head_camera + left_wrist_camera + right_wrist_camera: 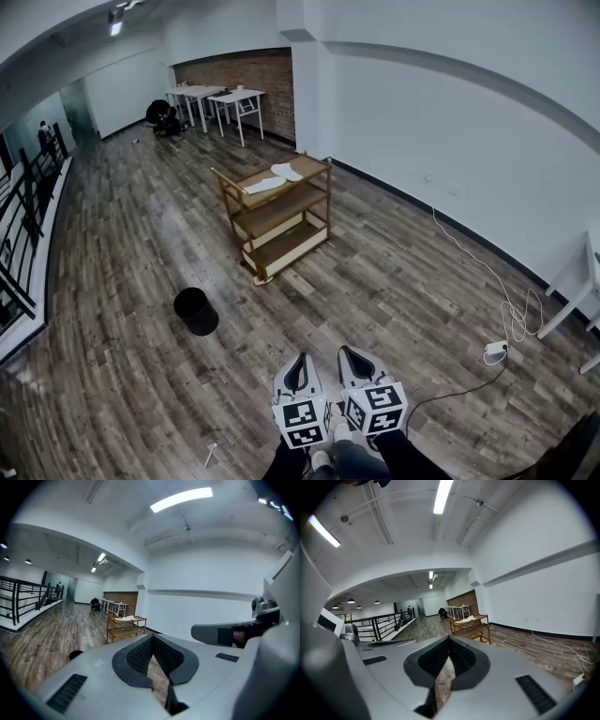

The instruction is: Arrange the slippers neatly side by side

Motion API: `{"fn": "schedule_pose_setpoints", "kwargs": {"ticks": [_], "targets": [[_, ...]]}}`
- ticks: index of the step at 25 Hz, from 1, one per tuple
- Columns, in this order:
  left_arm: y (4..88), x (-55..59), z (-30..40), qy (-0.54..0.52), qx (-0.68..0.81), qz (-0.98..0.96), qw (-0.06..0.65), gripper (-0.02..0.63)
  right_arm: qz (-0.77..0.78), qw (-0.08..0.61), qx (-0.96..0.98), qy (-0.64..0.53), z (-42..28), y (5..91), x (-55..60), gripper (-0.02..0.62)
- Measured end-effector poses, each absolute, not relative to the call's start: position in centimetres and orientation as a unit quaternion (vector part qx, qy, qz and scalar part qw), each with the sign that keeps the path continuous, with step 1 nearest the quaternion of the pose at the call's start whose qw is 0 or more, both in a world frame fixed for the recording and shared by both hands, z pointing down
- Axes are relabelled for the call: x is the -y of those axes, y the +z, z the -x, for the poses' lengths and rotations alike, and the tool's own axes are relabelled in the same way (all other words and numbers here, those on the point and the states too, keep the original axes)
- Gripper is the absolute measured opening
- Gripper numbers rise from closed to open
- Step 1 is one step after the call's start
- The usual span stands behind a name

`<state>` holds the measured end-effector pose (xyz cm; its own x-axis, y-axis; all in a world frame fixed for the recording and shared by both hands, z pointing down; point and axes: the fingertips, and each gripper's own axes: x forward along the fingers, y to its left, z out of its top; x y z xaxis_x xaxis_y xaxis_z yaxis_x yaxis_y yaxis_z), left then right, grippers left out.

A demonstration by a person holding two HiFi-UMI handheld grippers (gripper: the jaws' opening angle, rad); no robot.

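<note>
Fingers, left gripper (138,656): clenched, tips meeting, nothing between them; only floor shows through the slit below the tips. Fingers, right gripper (433,658): likewise clenched and empty.

Left gripper (301,358) and right gripper (347,352): we log them side by side, low and close to the person, both pointing toward the rack (281,208) and both well apart from it.

Slippers, pair, white: both on the rack's top level. One (265,185) lies toward the rack's left end, long axis running along the shelf. The other (287,172) sits just beside it toward the back right corner, turned at an angle to the first. We judge them near each other but not parallel, so not yet arranged. Which end is toe we cannot tell.

Bin (195,310): black, on the floor in front of the rack and off its left end, clear of a straight line from fingers to rack.

Relation for the coming move, as we judge it: the slippers lie straight ahead of the fingers and a little left. That makes the left gripper slightly nearer the lengthwise slipper. Both grippers must close the whole gap to the rack before the fingers release for a grasp.
</note>
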<state>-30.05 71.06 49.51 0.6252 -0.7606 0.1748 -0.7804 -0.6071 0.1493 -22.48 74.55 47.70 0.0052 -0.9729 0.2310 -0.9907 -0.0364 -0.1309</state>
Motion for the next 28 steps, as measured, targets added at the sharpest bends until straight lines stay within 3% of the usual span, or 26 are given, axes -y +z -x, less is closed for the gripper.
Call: {"fn": "schedule_pose_setpoints", "kwargs": {"ticks": [8, 28], "targets": [[49.3, -67.4, 28.3, 0.047, 0.436, -0.893, 0.100, 0.000, -0.706, 0.041, 0.697, 0.116, 21.2, 47.8, -70.8, -0.002], [47.6, -54.6, 17.8, 0.031, 0.465, -0.879, 0.099, 0.000, -0.692, 0.036, 0.713, 0.102, 9.1, 45.4, -57.7, -0.002]]}}
